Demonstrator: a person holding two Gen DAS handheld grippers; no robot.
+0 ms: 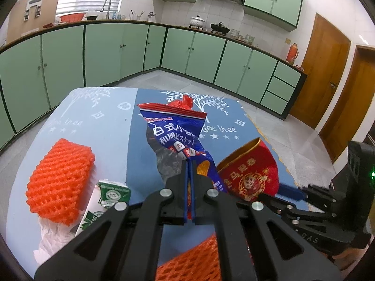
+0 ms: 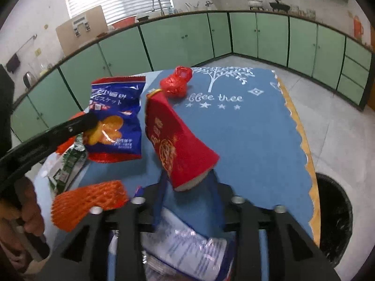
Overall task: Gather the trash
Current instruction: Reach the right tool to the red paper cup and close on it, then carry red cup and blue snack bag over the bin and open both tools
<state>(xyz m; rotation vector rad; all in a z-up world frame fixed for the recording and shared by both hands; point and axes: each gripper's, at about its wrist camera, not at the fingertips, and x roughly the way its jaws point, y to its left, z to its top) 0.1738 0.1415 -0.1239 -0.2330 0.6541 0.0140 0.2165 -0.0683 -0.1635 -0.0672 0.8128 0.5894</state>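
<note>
Both your grippers hold trash.
Your left gripper pinches the blue biscuit wrapper at centre frame; your right gripper clamps the red paper cup.

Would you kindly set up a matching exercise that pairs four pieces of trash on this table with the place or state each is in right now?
Things:
1. blue biscuit wrapper
2. red paper cup
3. crumpled red plastic bag
4. green-and-white milk carton

States:
A. lying at the far end of the blue tablecloth, untouched
B. pinched in the left gripper, lifted
C. tilted between the right gripper's fingers
D. lying beside the orange foam net

Pairs: 1-B, 2-C, 3-A, 4-D
</note>
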